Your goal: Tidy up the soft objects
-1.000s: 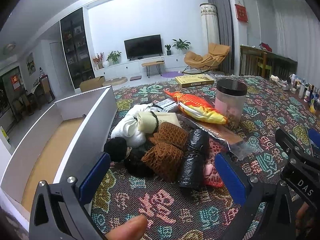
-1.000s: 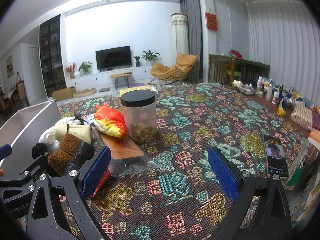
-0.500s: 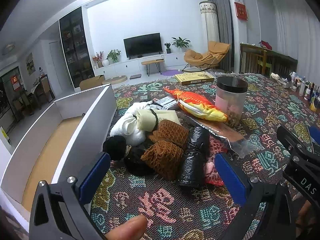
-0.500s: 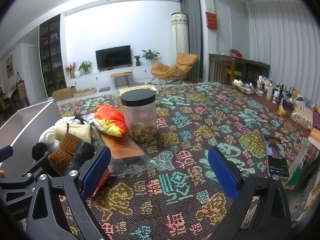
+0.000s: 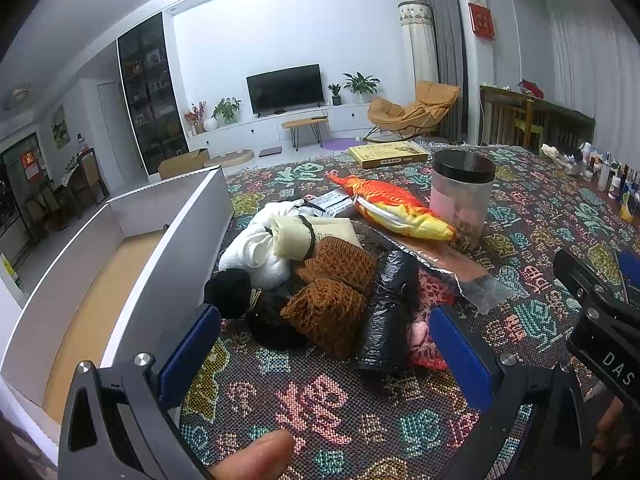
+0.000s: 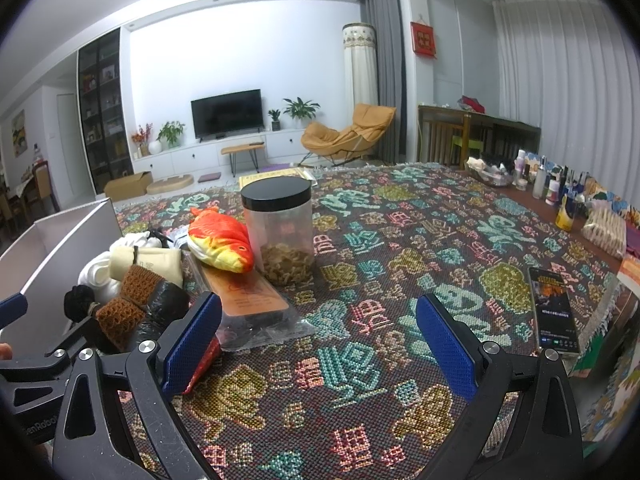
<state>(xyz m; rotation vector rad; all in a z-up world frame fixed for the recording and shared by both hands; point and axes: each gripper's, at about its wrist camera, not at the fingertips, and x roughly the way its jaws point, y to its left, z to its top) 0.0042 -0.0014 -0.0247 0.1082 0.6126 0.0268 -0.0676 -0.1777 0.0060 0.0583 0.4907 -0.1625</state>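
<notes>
where the white box (image 5: 132, 264) stood open at the far left, its wall ran just beside the heap of soft things on the patterned worktop (image 5: 328, 404). my left hand-held gripper (image 5: 324, 344) hovered over the near edge of that heap, its blue pads spread wide and grasping nothing. in the heap a black pom-pom (image 5: 229, 292) lay nearest the box, with a white cloth bundle (image 5: 256, 248) and a cream roll (image 5: 296, 236) behind it, then a brown knitted piece (image 5: 332, 300), then a black crinkled roll (image 5: 388, 312) touching it. farther right the orange fish plush (image 5: 396, 208) rested on a flat packet (image 6: 252, 300), against a black-lidded jar (image 6: 280, 232). my right hand-held gripper (image 6: 318, 336) hung over bare cloth, released and wide too. a phone (image 6: 554, 312) lay near the right edge.
</notes>
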